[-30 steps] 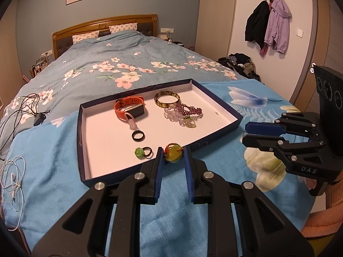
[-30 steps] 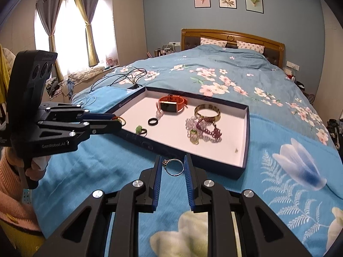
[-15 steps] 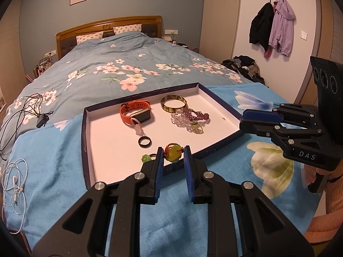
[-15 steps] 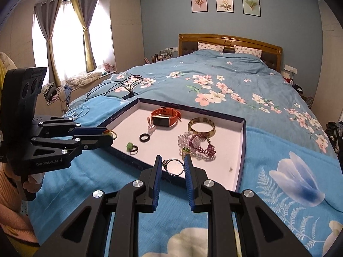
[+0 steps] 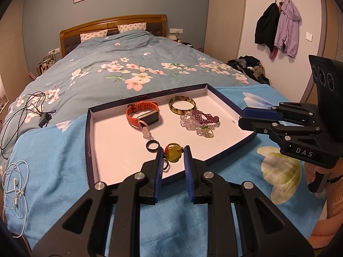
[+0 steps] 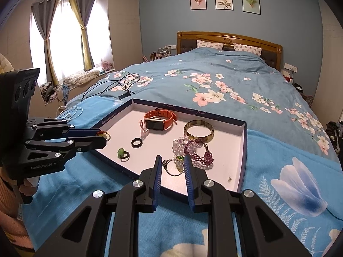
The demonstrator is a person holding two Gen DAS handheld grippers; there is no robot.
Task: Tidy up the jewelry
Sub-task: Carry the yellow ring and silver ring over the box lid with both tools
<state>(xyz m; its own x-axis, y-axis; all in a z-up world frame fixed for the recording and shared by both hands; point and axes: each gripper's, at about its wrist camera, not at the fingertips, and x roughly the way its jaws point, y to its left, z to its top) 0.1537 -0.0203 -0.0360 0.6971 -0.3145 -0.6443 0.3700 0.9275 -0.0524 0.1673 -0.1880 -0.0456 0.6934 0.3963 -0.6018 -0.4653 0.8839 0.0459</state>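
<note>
A shallow navy box lid with a white floor [image 5: 120, 150] [image 6: 244, 141] lies on the bed. In it are an orange smartwatch [image 5: 142, 114] [image 6: 159, 121], a brown bangle [image 5: 182, 105] [image 6: 199, 130], purple and clear bead bracelets [image 5: 201, 121] [image 6: 198, 148], a black ring [image 5: 152, 145] [image 6: 136, 142] and a green-stone ring [image 6: 122, 153]. My left gripper [image 5: 173, 155] is shut on a yellow-green pendant with red beads [image 5: 173, 154] above the lid's near edge. My right gripper [image 6: 172, 167] is shut on a silver ring [image 6: 174, 166] over the lid's near part.
The bed has a blue blanket [image 5: 53, 145] and floral duvet [image 5: 120, 64]. Black cables [image 5: 23, 111] and white earphones [image 5: 15, 184] lie at the left. Coats [image 5: 278, 25] hang on the wall at the right, with clothes piled on the floor [image 5: 250, 66].
Both grippers have moved forward with their pieces, from in front of the lid to over its near edge. The jewelry in the lid has not moved.
</note>
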